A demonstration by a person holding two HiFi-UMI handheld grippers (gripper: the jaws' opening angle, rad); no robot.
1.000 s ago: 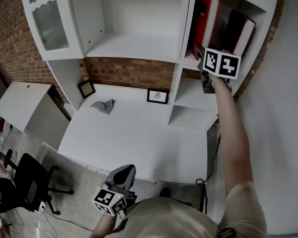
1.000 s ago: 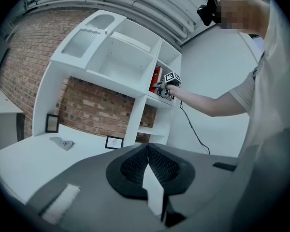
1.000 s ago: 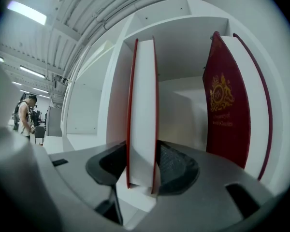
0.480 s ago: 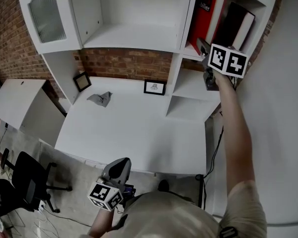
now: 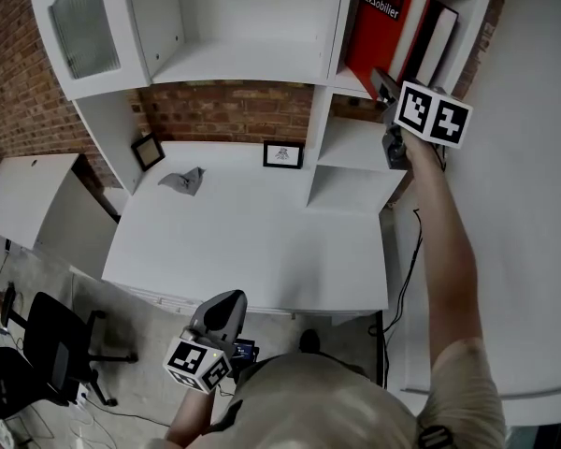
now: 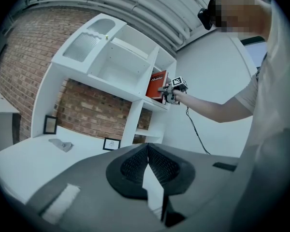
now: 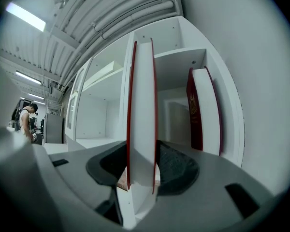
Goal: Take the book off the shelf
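Right gripper (image 7: 142, 167): jaws pinch the red book low down, one pad on each cover
Red book (image 5: 381, 21): upper right of the head view, standing in the top shelf (image 5: 353, 84) compartment
Dark book (image 5: 438, 43): just right of the red book, same compartment
Left gripper (image 6: 147, 164): pads pressed together, nothing between them; low in the head view, below the desk (image 5: 262, 241) edge

Red-covered book (image 5: 376, 40) with white pages, white shelf (image 5: 248, 64), red-brown brick wall (image 5: 229, 110), grey cloth (image 5: 184, 181), white desk (image 5: 252, 241)
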